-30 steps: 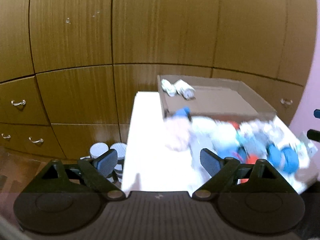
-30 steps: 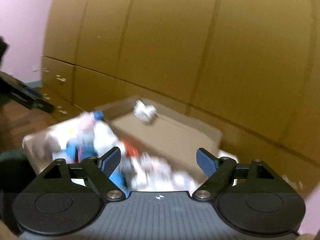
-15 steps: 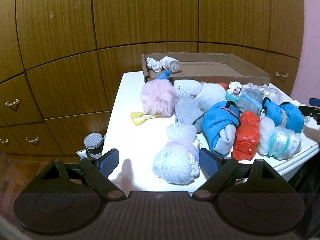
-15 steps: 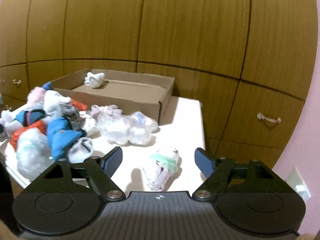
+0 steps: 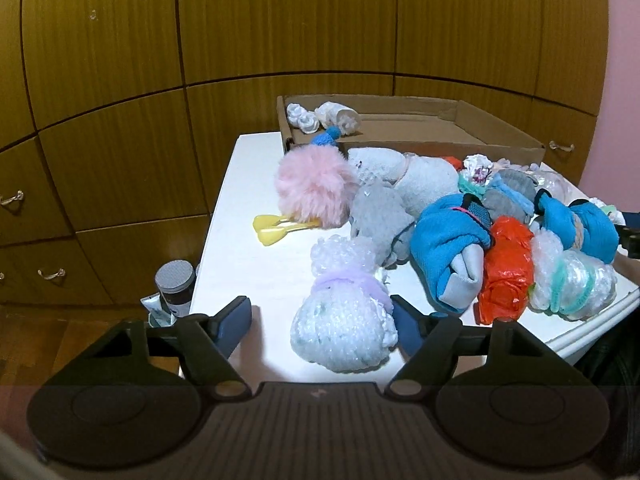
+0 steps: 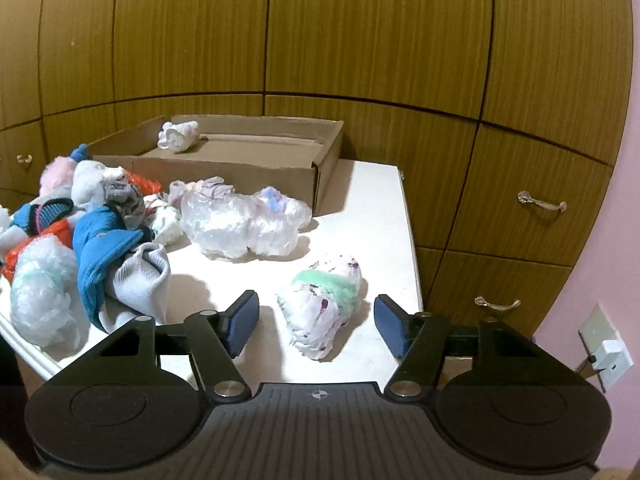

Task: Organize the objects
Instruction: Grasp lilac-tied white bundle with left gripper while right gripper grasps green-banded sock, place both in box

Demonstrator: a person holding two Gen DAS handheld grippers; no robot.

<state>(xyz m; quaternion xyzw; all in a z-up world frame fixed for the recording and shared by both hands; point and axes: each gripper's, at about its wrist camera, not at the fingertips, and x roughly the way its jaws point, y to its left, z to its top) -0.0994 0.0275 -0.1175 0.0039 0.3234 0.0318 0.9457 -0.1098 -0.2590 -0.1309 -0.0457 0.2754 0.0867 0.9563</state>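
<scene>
On the white table (image 5: 248,264), a bubble-wrap bundle with a purple band (image 5: 344,320) lies between the fingers of my left gripper (image 5: 322,324). Its jaws are closing; the right pad sits at the bundle's edge and the left pad is still apart. A white bundle with a green band (image 6: 320,308) lies between the fingers of my right gripper (image 6: 316,326), whose jaws are closing with gaps on both sides. An open cardboard box (image 5: 420,144) (image 6: 224,172) at the back holds white rolled bundles (image 5: 320,118) (image 6: 178,136).
A pile of soft bundles fills the table's middle: a pink fluffy ball (image 5: 312,188), blue socks (image 5: 448,240), an orange bag (image 5: 506,268), clear wrapped bundles (image 6: 244,228). Wooden cabinets stand behind. A grey-lidded jar (image 5: 176,284) stands on the floor. A wall socket (image 6: 606,352) is to the right.
Both grippers have sunk toward the table's front edge and steadied. Each pair of jaws has narrowed around the bundle in front of it.
</scene>
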